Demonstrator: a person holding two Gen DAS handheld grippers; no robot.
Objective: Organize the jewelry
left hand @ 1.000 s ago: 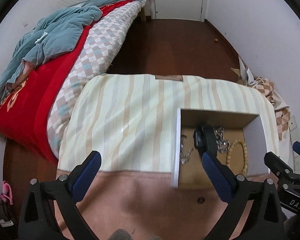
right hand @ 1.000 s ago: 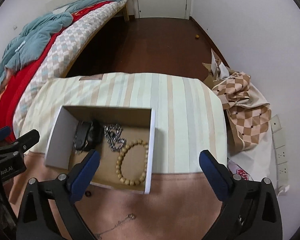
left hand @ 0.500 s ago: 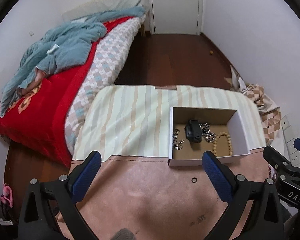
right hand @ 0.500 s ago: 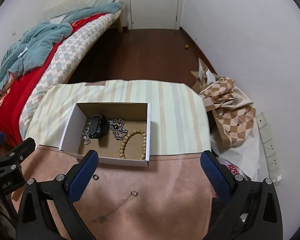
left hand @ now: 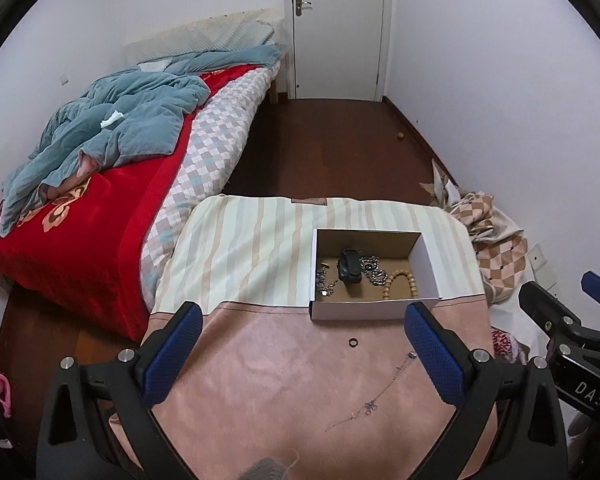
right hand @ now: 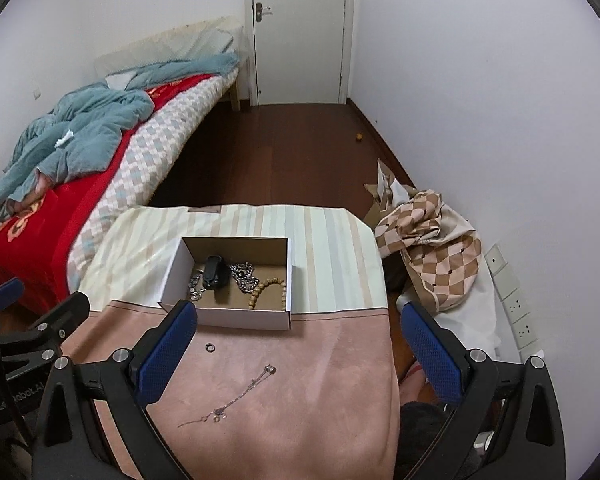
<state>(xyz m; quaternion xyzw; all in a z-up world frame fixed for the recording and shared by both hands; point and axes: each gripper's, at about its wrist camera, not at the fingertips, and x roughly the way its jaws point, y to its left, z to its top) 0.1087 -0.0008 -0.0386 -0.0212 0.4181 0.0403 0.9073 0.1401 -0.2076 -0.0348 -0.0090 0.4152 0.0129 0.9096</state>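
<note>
Box [right hand: 236,316]: sitting on the worktop [right hand: 320,380] at the seam between striped and pink cloth, lid off.
Inside the box: black band [right hand: 215,272], silver chain [right hand: 244,274] and bead bracelet [right hand: 268,292] lying side by side.
Ring [right hand: 209,347]: lying on the pink cloth just at 6 o'clock of the box.
Thin necklace [right hand: 232,400]: stretching diagonally at 5 o'clock of the ring, apart from it.
Left claw [left hand: 300,344]: hovering over the pink cloth, fingers spread wide, gripping nothing.
Right claw [right hand: 300,344]: hovering likewise, fingers spread wide, gripping nothing.
Bed [right hand: 100,168]: standing at 10 o'clock of the worktop.
</note>
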